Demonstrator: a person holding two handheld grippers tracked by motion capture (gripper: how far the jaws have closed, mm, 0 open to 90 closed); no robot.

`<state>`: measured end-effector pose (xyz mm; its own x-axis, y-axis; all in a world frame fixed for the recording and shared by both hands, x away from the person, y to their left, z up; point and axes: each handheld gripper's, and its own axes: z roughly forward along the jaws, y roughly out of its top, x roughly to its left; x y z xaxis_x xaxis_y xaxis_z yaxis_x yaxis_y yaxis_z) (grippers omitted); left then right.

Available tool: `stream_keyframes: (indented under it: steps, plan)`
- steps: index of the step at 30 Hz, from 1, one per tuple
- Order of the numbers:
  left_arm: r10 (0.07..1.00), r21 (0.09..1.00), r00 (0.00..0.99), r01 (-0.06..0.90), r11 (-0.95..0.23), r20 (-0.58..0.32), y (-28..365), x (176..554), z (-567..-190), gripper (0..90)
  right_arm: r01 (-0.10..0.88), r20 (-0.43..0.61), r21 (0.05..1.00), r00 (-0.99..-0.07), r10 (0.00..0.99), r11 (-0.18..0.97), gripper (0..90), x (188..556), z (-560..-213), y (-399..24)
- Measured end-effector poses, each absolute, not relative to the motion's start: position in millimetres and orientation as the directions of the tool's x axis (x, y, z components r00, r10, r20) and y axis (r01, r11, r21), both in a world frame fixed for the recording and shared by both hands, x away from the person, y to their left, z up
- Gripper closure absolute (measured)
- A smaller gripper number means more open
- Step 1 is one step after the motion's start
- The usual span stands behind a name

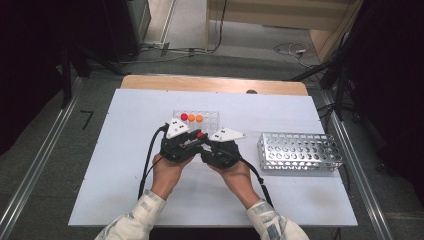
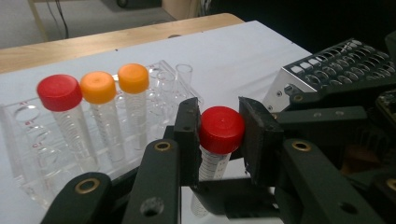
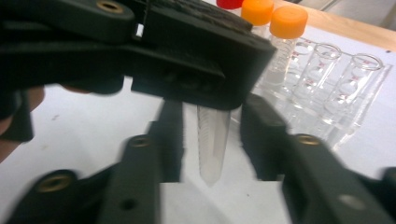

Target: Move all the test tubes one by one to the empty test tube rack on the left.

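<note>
A clear tube with a red cap [image 2: 222, 129] stands upright between both grippers, just in front of the clear plastic rack [image 1: 214, 120]. My left gripper [image 2: 219, 135] is shut on the cap, one pad pressed on each side. In the right gripper view the tube's tapered body [image 3: 212, 144] hangs between the jaws of my right gripper [image 3: 212, 116], which is open with a gap on either side. The left gripper's jaw [image 3: 201, 51] crosses above. From above, the left gripper [image 1: 192, 141] and the right gripper [image 1: 209, 146] meet tip to tip at the tube's red cap [image 1: 200, 135].
The clear rack holds a red-capped tube [image 2: 60, 92] and two orange-capped tubes [image 2: 97, 87] side by side, with open holes to their right. A perforated metal rack [image 1: 300, 151] lies to the right on the white table [image 1: 125, 165].
</note>
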<state>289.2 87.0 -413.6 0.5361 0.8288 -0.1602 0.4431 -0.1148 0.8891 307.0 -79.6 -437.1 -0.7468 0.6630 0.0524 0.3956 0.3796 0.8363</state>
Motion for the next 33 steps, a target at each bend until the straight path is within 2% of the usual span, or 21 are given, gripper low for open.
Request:
stream_keyframes:
  steps: [7,14,23,33]
  plan:
    - [0.848,0.894,0.503,0.44,-0.084,-0.168,104.3,289.2,-405.6,70.0,0.393,0.061,0.841,-0.751,0.657,0.372,33.8,303.8,-427.5,-99.6]
    - [0.871,0.899,0.46,0.435,-0.055,-0.17,124.9,292.6,-393.5,70.0,0.405,0.058,0.833,-0.743,0.667,0.378,22.8,296.7,-430.1,-127.4]
    - [0.903,0.904,0.4,0.426,-0.035,-0.154,143.4,305.8,-378.2,70.0,0.415,0.042,0.821,-0.73,0.682,0.393,20.3,289.9,-435.5,-150.9]
    - [0.925,0.911,0.348,0.412,-0.004,-0.153,152.4,329.0,-364.7,70.1,0.415,0.045,0.825,-0.725,0.687,0.383,20.3,288.0,-434.8,-156.8]
